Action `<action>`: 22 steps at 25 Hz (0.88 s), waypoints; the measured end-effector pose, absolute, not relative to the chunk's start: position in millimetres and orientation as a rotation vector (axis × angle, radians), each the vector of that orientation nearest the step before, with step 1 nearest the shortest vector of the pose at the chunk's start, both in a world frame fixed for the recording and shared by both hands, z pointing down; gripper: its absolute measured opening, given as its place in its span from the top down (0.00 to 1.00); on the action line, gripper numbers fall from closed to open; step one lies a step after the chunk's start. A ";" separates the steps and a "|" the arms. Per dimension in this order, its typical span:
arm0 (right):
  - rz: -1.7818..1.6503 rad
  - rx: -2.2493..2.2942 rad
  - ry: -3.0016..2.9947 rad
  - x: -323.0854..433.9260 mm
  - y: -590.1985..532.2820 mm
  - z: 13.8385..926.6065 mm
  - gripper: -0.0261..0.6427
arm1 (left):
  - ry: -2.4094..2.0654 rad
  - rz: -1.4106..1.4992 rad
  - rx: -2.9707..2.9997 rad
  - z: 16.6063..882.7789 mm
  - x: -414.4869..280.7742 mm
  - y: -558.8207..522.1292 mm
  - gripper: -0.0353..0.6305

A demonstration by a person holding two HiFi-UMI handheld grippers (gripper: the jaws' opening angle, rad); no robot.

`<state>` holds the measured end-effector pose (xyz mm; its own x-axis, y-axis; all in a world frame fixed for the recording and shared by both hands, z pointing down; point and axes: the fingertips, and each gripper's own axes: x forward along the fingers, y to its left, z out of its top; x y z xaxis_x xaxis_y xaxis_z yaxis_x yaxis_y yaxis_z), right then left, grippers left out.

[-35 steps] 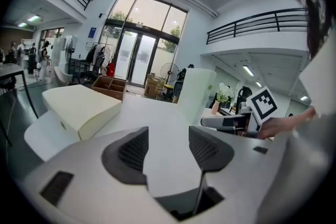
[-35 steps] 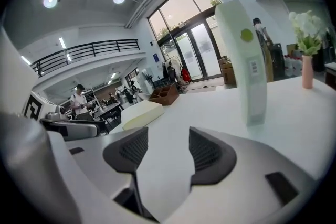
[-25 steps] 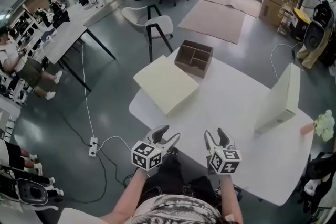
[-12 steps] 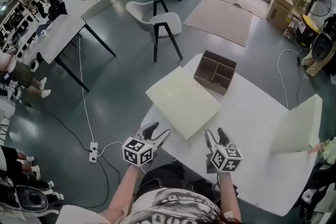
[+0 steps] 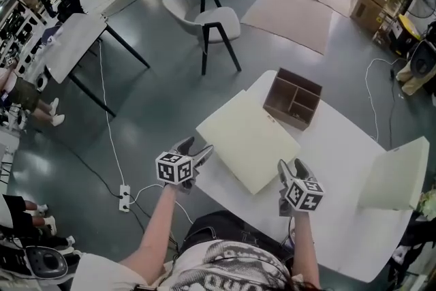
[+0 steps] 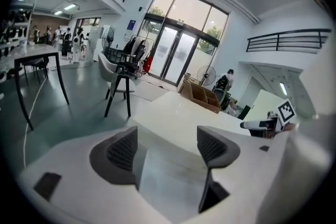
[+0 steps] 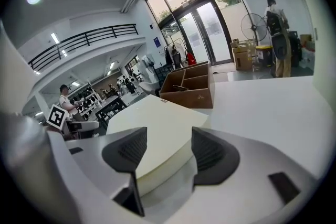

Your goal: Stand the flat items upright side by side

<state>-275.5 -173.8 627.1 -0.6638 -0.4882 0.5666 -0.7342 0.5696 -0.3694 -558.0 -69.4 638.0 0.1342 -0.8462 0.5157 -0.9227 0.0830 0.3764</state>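
- Left gripper (image 5: 195,150): jaws wide, just been opening, nothing gripped; sat at left corner of flat cream rectangular slab (image 5: 246,140).
- Right gripper (image 5: 291,168): jaws apart, empty; slab's near edge lined up with gap, pads not on it.
- Slab lay flat on white table (image 5: 340,146), overhanging left edge; 2nd cream slab (image 5: 398,174) already upright, well apart at right.
- Step, as judged: approach to lift. Next move likely needs both grippers closed on slab's edges, then a tilt upright.
- Gripper views showed jaw gaps; only head view showed the overhang.
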 end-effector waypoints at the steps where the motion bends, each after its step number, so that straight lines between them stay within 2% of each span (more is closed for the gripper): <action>1: 0.832 0.983 -2.395 -277.7 -177.9 628.7 0.57 | -1.684 0.099 1.740 643.7 -564.3 -75.8 0.42; 6: 0.824 0.947 -2.359 -287.2 -188.4 642.0 0.57 | -1.516 -0.276 1.584 665.8 -584.3 -105.0 0.33; 10: 0.746 0.958 -2.312 -287.3 -187.9 650.8 0.58 | -1.413 -0.231 1.582 689.9 -584.3 -111.3 0.32; 14: 0.681 0.964 -2.300 -285.5 -189.9 652.6 0.61 | -1.289 -0.325 1.591 695.4 -582.6 -118.5 0.31; 22: 0.658 0.981 -2.304 -288.4 -192.5 652.5 0.61 | -1.043 -0.496 1.612 689.9 -575.0 -130.0 0.32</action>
<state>-288.4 -192.5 652.5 -0.5854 -0.4907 0.6454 -0.7577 0.6145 -0.2199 -575.0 -130.0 689.9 0.5250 -0.8280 0.1971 -0.3698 -0.0132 0.9290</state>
